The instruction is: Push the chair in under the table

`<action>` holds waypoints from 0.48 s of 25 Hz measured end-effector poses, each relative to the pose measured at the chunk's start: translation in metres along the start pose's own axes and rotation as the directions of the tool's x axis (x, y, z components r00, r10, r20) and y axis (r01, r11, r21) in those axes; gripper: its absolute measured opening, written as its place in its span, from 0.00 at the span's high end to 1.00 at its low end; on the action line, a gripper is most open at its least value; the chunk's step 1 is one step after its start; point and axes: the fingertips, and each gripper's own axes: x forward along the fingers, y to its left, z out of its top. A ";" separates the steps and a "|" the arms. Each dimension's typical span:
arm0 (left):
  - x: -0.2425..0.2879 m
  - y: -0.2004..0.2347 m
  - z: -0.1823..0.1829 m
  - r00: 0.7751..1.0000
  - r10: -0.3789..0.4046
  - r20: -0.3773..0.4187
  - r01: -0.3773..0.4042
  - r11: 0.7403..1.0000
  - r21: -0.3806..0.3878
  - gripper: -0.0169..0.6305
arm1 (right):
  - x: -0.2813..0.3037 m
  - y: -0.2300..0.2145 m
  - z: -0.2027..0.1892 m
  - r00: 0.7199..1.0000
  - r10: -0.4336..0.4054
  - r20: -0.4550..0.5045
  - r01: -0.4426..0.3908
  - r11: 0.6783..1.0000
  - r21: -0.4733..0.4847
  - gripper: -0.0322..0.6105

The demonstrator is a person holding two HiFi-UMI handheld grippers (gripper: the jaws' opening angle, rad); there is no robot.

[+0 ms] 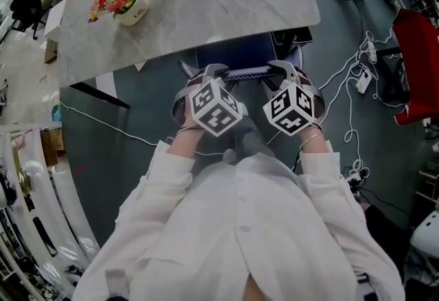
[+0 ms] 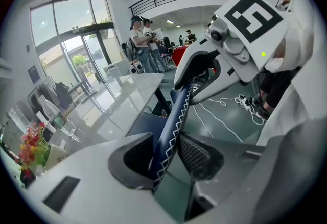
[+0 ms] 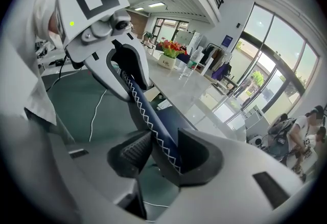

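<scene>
The desk [image 1: 206,5] is filling the upper frame. The chair [image 1: 233,54] at centre is sitting with its seat partly under the desk's near edge, so the push is looking partway done, with the back remaining outside. The left gripper [image 2: 171,159] and right gripper [image 3: 163,152] are each clamping their fingers narrowly on the stitched back rail [image 1: 245,73].
</scene>
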 end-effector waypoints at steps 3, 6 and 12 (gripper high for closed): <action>0.002 0.004 0.002 1.000 -0.002 -0.002 0.002 1.000 -0.001 0.74 | 0.003 -0.004 0.001 1.000 0.007 -0.005 -0.007 1.000 0.001 0.71; 0.002 0.004 0.002 1.000 -0.005 -0.004 0.005 1.000 0.000 0.74 | 0.003 -0.004 0.001 1.000 0.016 -0.001 -0.016 1.000 0.001 0.71; 0.003 0.006 0.002 1.000 0.000 -0.002 0.000 1.000 0.004 0.74 | 0.004 -0.005 0.002 1.000 0.011 -0.001 -0.011 1.000 0.001 0.71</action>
